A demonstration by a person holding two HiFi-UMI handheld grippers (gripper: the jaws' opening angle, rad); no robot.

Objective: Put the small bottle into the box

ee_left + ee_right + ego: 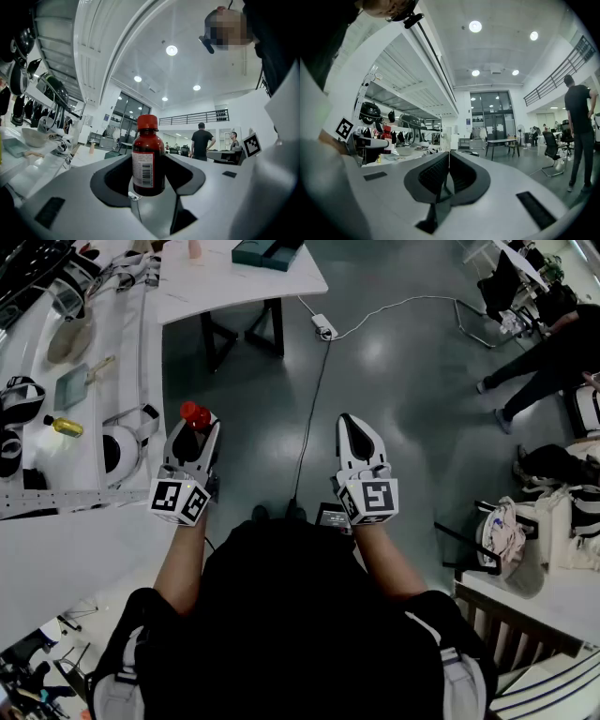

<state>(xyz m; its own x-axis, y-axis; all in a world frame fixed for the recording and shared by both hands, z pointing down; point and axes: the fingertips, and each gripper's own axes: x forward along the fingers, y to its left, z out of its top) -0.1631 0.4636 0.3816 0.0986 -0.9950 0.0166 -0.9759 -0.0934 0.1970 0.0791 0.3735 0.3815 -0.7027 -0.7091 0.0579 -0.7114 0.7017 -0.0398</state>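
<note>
Gripping the small bottle (pixel 148 154) low, left tongs (pixel 149 180) could let it tip out; right tongs (pixel 449 164) clenched, empty.

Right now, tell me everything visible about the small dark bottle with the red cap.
The small dark-red bottle looks like glossy glass or plastic, with a red screw cap and a white label bearing a barcode. The left gripper clamps its lower body from both sides, the cap pointing out past the jaw tips. It hangs in the air over the grey floor; nothing else touches it.
</note>
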